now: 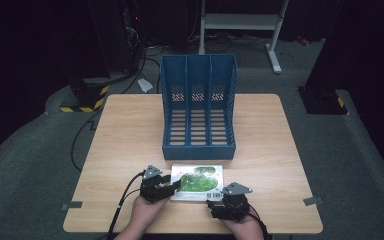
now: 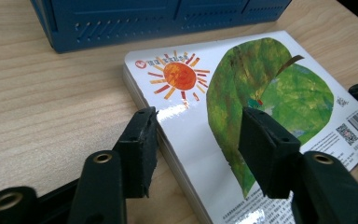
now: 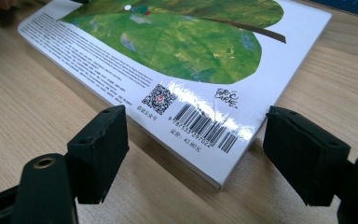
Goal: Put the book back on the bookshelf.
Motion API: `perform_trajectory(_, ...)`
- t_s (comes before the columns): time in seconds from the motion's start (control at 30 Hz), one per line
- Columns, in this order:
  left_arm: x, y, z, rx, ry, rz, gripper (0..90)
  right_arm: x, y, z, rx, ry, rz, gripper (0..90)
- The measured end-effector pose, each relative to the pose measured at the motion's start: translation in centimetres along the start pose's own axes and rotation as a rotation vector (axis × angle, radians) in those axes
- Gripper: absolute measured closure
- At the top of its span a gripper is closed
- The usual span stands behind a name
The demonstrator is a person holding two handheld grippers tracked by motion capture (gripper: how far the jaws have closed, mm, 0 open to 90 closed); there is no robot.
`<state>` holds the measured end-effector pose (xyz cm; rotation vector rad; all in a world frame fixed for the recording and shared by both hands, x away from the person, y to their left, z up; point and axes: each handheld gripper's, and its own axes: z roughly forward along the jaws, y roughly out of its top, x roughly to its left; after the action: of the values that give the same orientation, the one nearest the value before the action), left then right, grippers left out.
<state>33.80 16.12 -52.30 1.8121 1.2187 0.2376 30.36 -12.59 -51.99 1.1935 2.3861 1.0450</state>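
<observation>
We see a picture book (image 1: 197, 182) before the 3-slot file rack (image 1: 198, 107), our left gripper (image 1: 172, 186) and right gripper (image 1: 219, 202) spread wide at its corners.

Lab recording bay: lone wooden desk (image 1: 130, 130) on grey carpet (image 1: 25, 165), dark surroundings, floor cables (image 1: 147, 52), hazard-striped equipment bases (image 1: 82, 102).

In the high view the table (image 1: 130, 130) is evenly lit from above while the floor and room around it fall to near black, and the picture is soft and low in detail. The 2 gripper views are bright and sharper, with white glare on the glossy book (image 3: 177, 56) cover at the centre of each frame. Jaws at the bottom edges are slightly blurred, casting soft shadows.
</observation>
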Motion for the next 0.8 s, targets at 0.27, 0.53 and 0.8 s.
perform_trajectory(0.27,-0.1,0.3,-0.7,-0.048,-0.025,0.001,48.3,0.1,-0.1,0.1,-0.001,-0.009,-0.022,20.2)
perform_trajectory(0.53,-0.7,1.0,-1.8,-0.112,-0.049,0.035,48.6,0.7,-0.1,0.3,0.014,-0.047,-0.066,17.3)
perform_trajectory(0.8,-1.0,1.1,-1.9,-0.117,-0.041,0.055,48.0,0.7,-0.1,0.4,0.012,-0.065,-0.044,21.1)
